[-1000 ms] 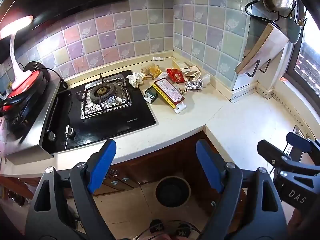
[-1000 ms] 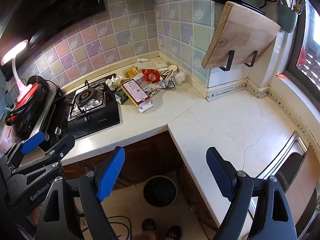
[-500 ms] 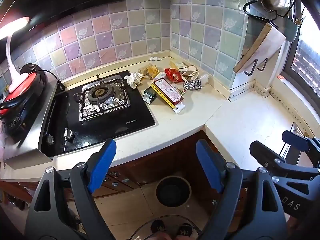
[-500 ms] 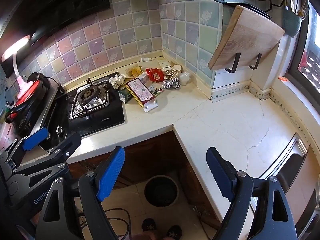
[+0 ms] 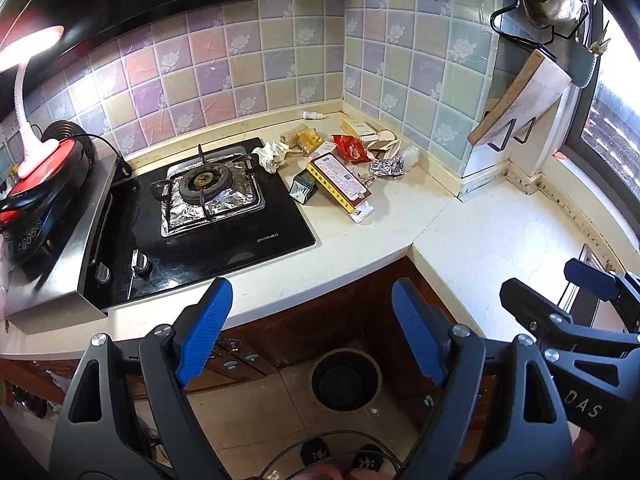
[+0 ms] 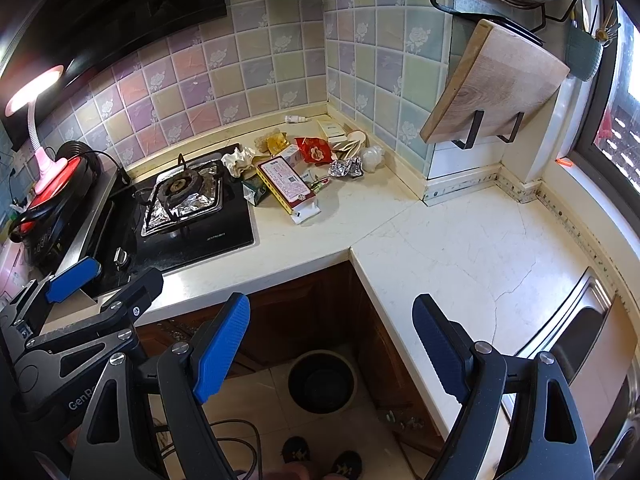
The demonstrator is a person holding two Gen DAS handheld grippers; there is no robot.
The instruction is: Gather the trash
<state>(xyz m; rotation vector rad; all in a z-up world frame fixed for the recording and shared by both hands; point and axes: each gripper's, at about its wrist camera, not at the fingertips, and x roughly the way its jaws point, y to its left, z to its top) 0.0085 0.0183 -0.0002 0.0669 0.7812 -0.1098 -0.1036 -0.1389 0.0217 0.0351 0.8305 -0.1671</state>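
Black claw point(image 5: 312, 326), ribbed blue pads point(image 5: 206, 328), silver screws

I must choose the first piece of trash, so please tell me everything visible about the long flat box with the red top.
The long flat box looks like cardboard, with a red and white printed top and yellow sides. It lies flat and closed on the counter, just right of the stove, angled toward the corner. A small green carton sits against its left side, white paper at its near end.

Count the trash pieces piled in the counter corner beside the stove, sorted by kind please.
Boxes and cartons: 4 (long red and yellow box, green carton, white box, white and blue box)
Wrappers and packets: 2 (red, yellow)
Crumpled pieces: 3 (paper, foil, clear plastic)
Small bottle: 1
Total: 10; a few smaller scraps are too jumbled to sort.
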